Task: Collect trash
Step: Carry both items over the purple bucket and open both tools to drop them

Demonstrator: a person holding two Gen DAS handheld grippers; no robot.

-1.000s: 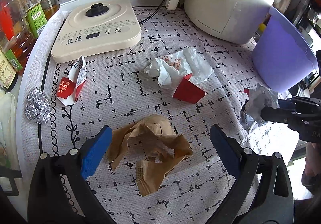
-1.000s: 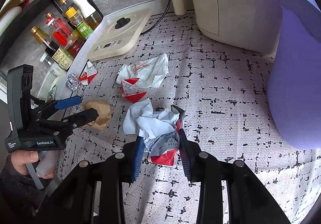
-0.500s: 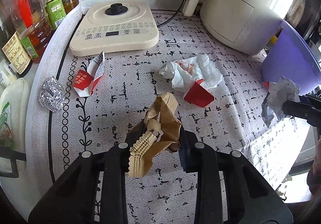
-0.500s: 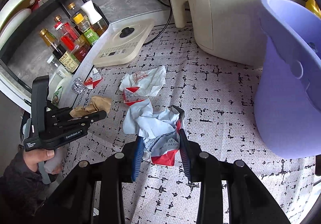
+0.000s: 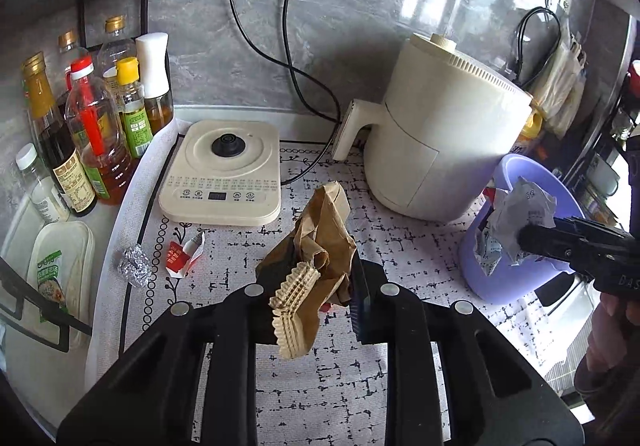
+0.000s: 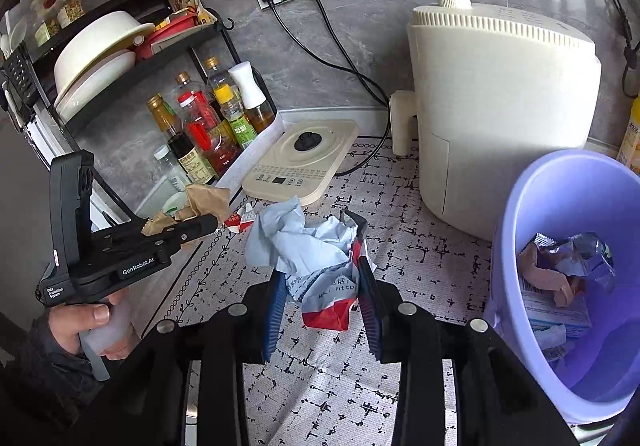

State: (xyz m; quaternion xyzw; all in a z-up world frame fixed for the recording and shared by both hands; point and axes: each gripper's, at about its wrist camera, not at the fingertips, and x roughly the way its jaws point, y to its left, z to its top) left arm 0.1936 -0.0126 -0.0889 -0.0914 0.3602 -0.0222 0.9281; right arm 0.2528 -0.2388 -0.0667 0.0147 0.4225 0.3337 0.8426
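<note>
My left gripper [image 5: 310, 270] has its jaws closing on a crumpled brown paper bag [image 5: 324, 222], which hangs clear above the patterned mat. From the right wrist view the same gripper [image 6: 212, 224] shows at the left with the bag [image 6: 208, 200] sticking out of it. My right gripper [image 6: 320, 270] is shut on a crumpled white and red wrapper [image 6: 304, 246], held in the air just left of the purple bin [image 6: 516, 206]. That bin holds several pieces of trash. On the mat lie a foil ball [image 5: 134, 266] and a red and white packet [image 5: 184, 254].
A cream kettle base [image 5: 224, 174] and a cream air fryer [image 5: 444, 142] stand at the back, with cords running to wall sockets. Several bottles [image 5: 92, 134] crowd the left, and a dish rack [image 6: 96, 58] stands above them. A person's hand [image 6: 92, 322] grips the left handle.
The left gripper went from wide open around the brown bag to closed on it, then lifted it. Both grippers rose, the right one bringing its wrapper up beside the bin.
</note>
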